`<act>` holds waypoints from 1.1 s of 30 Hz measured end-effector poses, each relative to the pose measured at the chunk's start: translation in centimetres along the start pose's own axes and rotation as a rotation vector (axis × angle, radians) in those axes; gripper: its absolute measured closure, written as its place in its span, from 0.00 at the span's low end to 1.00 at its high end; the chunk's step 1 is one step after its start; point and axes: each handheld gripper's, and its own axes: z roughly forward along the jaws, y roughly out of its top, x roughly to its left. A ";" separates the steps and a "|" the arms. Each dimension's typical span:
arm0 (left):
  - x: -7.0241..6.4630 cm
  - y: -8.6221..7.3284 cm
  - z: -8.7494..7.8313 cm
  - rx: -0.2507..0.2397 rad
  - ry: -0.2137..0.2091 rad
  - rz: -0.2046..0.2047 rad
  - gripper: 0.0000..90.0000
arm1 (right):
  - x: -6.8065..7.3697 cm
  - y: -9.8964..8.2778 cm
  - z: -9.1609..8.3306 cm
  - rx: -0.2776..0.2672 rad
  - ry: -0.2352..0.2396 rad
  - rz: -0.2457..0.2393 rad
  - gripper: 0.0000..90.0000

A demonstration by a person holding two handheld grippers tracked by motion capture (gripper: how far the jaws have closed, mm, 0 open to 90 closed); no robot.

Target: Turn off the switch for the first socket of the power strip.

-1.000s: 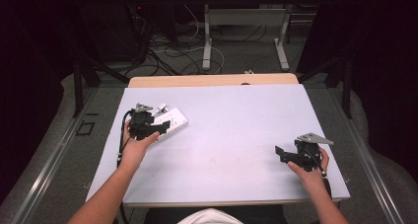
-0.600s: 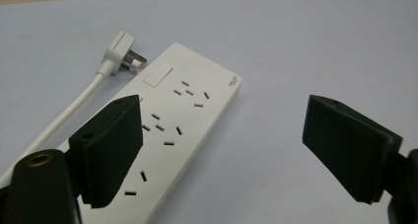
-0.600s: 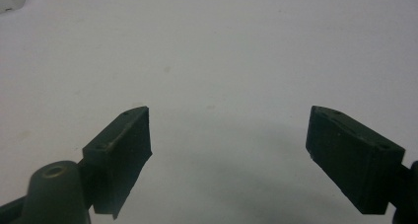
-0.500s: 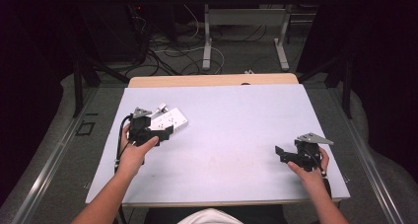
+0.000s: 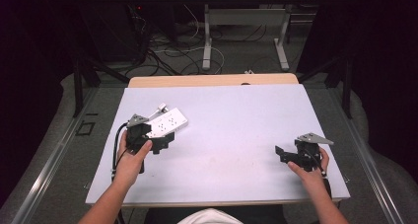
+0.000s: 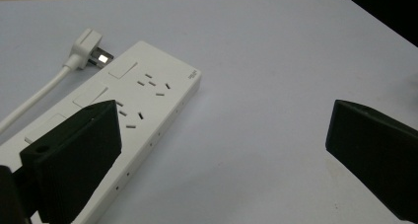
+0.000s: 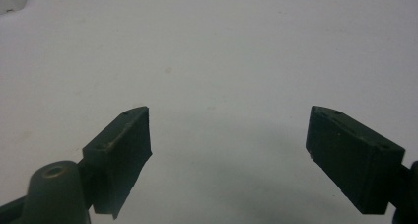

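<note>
With its jaws just opened wide and nothing between them, the left hand-held gripper [image 5: 160, 144] should back straight off the white plastic power strip [image 6: 116, 115] lying at the tabletop's [image 5: 236, 135] left, without nudging it

a pale bench [image 5: 236, 115] with a wooden far edge stands in a dark room; behind it, tangled cables [image 5: 167, 51] lie on grey floor [image 5: 59, 155] around white desk legs [image 5: 207, 36].

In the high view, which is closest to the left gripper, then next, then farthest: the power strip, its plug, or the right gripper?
1. Power strip: right beside the left gripper, on its far side.
2. Plug: past the strip's far end.
3. Right gripper: across the table, near its right edge.
</note>
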 end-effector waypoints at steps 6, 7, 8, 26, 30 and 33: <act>-0.2 -0.9 -0.4 0.005 0.024 0.015 0.00 | 0.0 0.0 0.0 0.000 0.000 -0.004 0.18; -0.2 -1.1 -0.5 0.004 0.028 0.016 0.00 | 0.0 0.0 0.0 -0.001 -0.001 -0.004 0.18; -0.1 -1.2 -0.7 0.017 0.022 0.019 0.00 | 0.0 0.0 0.0 -0.002 -0.001 -0.004 0.18; 2.3 -5.3 -2.1 -0.022 0.067 -0.064 0.02 | 0.0 0.0 0.0 -0.003 -0.003 -0.006 0.18; 2.8 -5.7 -2.4 -0.019 0.071 -0.059 0.02 | 0.0 0.0 0.0 -0.009 -0.007 -0.006 0.18; 3.0 -6.0 -2.5 -0.037 0.076 -0.067 0.02 | 0.1 0.0 0.0 -0.012 -0.011 0.003 0.18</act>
